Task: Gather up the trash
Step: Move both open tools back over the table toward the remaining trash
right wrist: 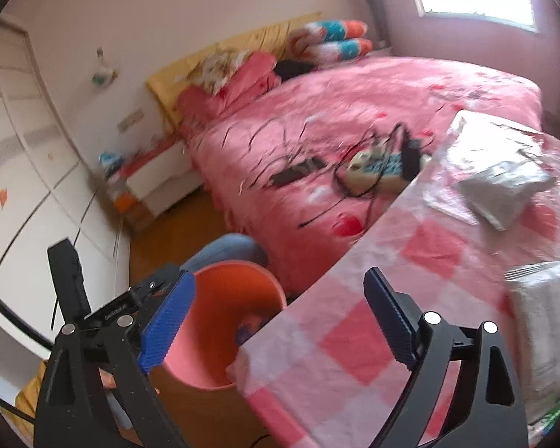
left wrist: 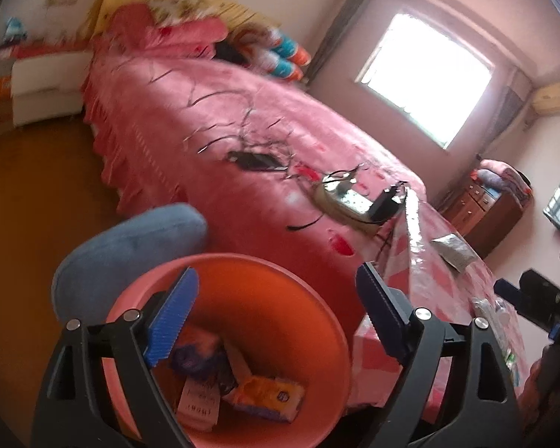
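Between pickups, by the look of it: left claw (left wrist: 276, 306) spread wide and empty above the pink bin (left wrist: 317, 298), with cartons and wrappers (left wrist: 267, 394) already inside; right claw (right wrist: 280, 311) likewise agape, holding nothing, over the near edge of the checked surface (right wrist: 354, 339). Remaining: silver foil packet (right wrist: 504, 190) far right and plastic wrapper (right wrist: 545, 321) near right. Next, probably a rightward reach and a pinch on thin, slippery film.

We cannot read the blurred print on the packets (left wrist: 242, 384) below the left gripper (left wrist: 276, 317) (bin (left wrist: 317, 298) rim partly cut off).
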`<state>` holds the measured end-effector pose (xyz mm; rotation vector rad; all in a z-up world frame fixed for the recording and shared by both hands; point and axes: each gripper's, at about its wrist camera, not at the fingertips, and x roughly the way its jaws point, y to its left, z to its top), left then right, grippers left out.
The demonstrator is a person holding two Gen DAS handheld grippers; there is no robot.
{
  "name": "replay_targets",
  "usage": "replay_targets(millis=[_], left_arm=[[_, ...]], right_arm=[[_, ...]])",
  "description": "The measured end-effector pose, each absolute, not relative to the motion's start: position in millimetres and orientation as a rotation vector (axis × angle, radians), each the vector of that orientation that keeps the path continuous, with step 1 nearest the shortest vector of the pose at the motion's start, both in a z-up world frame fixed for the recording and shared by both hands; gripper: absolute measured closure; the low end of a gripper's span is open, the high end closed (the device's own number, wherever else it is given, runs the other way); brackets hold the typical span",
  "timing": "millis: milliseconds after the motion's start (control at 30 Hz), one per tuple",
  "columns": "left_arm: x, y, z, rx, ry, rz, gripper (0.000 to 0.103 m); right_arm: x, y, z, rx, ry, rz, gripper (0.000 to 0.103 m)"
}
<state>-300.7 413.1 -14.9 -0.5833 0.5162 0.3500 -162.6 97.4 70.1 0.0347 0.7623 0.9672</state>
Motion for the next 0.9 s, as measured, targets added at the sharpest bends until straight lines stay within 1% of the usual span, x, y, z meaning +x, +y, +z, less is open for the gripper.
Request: replay_targets(millis=[67,167,400,500,667,900], left_arm=[[-294.9,406.2,-12.0,-0.566,0.528,0.333,0.016],[-288.8,392.9,-5.5,-0.522,0.522,0.32,0.016],[-267.6,359.0,13.3,-0.411,0.597,0.289,0.016],[-258.7,348.8,14.0,-0.415,0.653,0.232,0.016],[-255.4,328.5,16.8,-0.42,0.657,0.188,0.016],[-240.3,303.5,21.6,-0.431,0.725,0.152,0.016]], right_arm=[[-162.0,80.6,72.9,0.068,0.714,0.959,0.005],[-161.6,61.1,74.7,0.087,0.674,0.945,0.005],[-159.8,30.6,77.2,0.144,0.65,0.922,0.005],[-161.2,20.2,80.1,0.159,0.631,0.912,0.005],[-158.9,-2.1,81.3,0.188,0.614,0.886,0.005],[-149.8,-33.9,76.4,0.234,0.632,0.861,0.005]])
